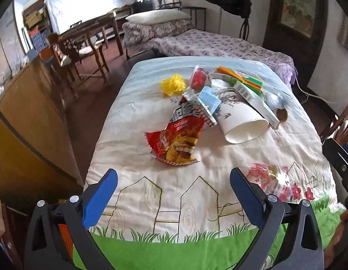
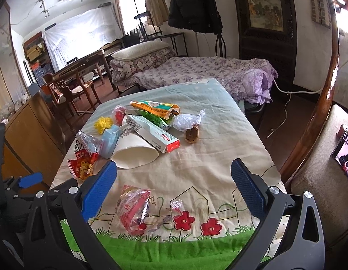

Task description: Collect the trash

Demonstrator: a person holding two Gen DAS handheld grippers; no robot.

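Trash lies on a cloth-covered table: a red snack bag, a tipped white paper cup, a long white box, a blue mask, a yellow scrap and a clear red-printed wrapper. My left gripper is open and empty, just short of the snack bag. My right gripper is open and empty above the clear wrapper. In the right wrist view the cup, box, snack bag and a crumpled white plastic lie beyond it.
A wooden cabinet stands left of the table. A padded chair with a phone on it stands right. A bed lies behind the table. A brown nut shell sits near the box.
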